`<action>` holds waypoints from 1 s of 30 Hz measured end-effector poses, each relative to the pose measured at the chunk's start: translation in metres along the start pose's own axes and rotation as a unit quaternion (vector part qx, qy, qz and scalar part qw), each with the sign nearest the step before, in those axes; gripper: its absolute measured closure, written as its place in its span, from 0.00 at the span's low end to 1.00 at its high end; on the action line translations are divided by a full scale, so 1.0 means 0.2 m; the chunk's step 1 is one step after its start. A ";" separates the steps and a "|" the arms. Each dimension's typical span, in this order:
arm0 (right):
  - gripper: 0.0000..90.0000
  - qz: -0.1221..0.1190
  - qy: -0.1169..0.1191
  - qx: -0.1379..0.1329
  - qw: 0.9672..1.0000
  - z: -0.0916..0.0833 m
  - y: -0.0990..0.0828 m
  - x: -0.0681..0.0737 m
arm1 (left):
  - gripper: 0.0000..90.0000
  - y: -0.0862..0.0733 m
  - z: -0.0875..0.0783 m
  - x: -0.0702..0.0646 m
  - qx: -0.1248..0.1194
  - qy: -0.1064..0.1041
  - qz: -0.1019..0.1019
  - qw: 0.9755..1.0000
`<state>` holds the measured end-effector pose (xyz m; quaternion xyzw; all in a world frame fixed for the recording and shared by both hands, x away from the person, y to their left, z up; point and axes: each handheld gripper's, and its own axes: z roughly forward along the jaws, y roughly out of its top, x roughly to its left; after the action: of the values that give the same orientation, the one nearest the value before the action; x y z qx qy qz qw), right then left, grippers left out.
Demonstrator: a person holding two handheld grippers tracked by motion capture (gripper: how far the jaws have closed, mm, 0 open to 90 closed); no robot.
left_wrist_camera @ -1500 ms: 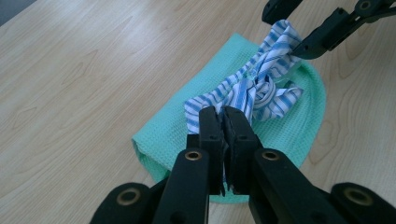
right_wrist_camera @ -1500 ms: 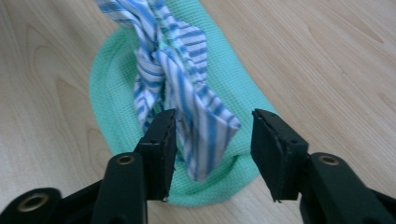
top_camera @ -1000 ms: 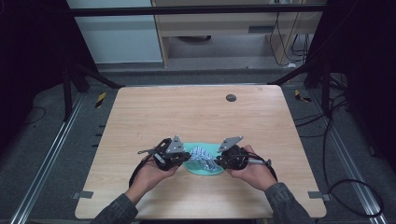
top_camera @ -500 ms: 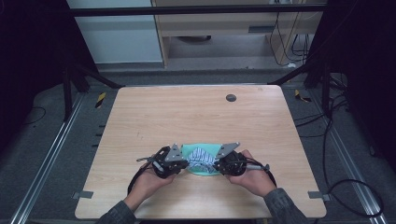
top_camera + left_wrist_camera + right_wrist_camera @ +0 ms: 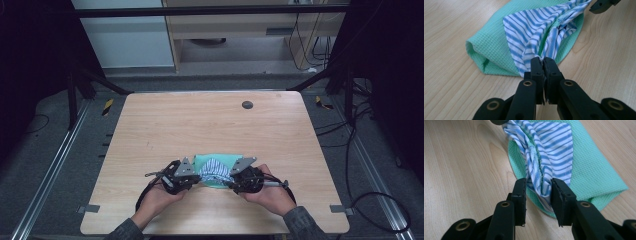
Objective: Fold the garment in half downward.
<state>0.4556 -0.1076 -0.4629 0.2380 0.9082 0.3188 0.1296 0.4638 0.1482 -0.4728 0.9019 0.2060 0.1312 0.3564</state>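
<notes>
Low centre of the high view, a striped cloth (image 5: 214,169) lies over a green cloth (image 5: 216,160) on the wooden surface (image 5: 210,120), between both tongs. The left gripper view shows the left tongs (image 5: 543,65) clamped tight on the stripes; the right gripper view shows the right tongs (image 5: 538,192) parted, fabric bunched between them

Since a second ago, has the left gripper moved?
Yes. In the high view the left gripper has come toward the table's near edge, away from the dark round spot, shut on the striped cloth.
</notes>
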 end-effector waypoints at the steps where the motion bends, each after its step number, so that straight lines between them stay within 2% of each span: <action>1: 0.76 -0.001 0.001 -0.001 1.000 0.00 0.00 0.00 | 0.97 0.00 0.00 0.00 -0.001 0.001 -0.001 1.000; 8: 0.90 -0.005 -0.001 -0.009 1.000 -0.01 -0.02 0.02 | 0.99 -0.02 0.00 -0.01 -0.005 -0.001 -0.006 1.000; 11: 0.95 -0.009 0.005 -0.010 1.000 -0.01 -0.04 0.03 | 1.00 -0.04 -0.01 -0.01 0.002 -0.003 -0.004 1.000; 13: 0.96 -0.011 0.007 -0.009 1.000 0.00 -0.04 0.04 | 1.00 -0.05 0.00 -0.02 -0.002 0.000 -0.008 1.000; 17: 0.97 -0.018 0.010 -0.003 1.000 0.00 -0.05 0.06 | 1.00 -0.05 0.00 -0.04 0.013 0.009 0.014 1.000; 24: 0.97 -0.038 0.025 0.021 0.999 0.02 -0.06 0.09 | 1.00 -0.06 -0.01 -0.06 0.029 0.000 0.028 0.999; 30: 0.97 -0.049 0.015 0.028 0.998 0.03 -0.07 0.10 | 1.00 -0.07 -0.01 -0.09 0.033 -0.006 0.032 0.999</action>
<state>0.4361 -0.1042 -0.4778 0.1922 0.9291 0.2903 0.1249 0.4440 0.1507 -0.4836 0.9202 0.1789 0.1300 0.3229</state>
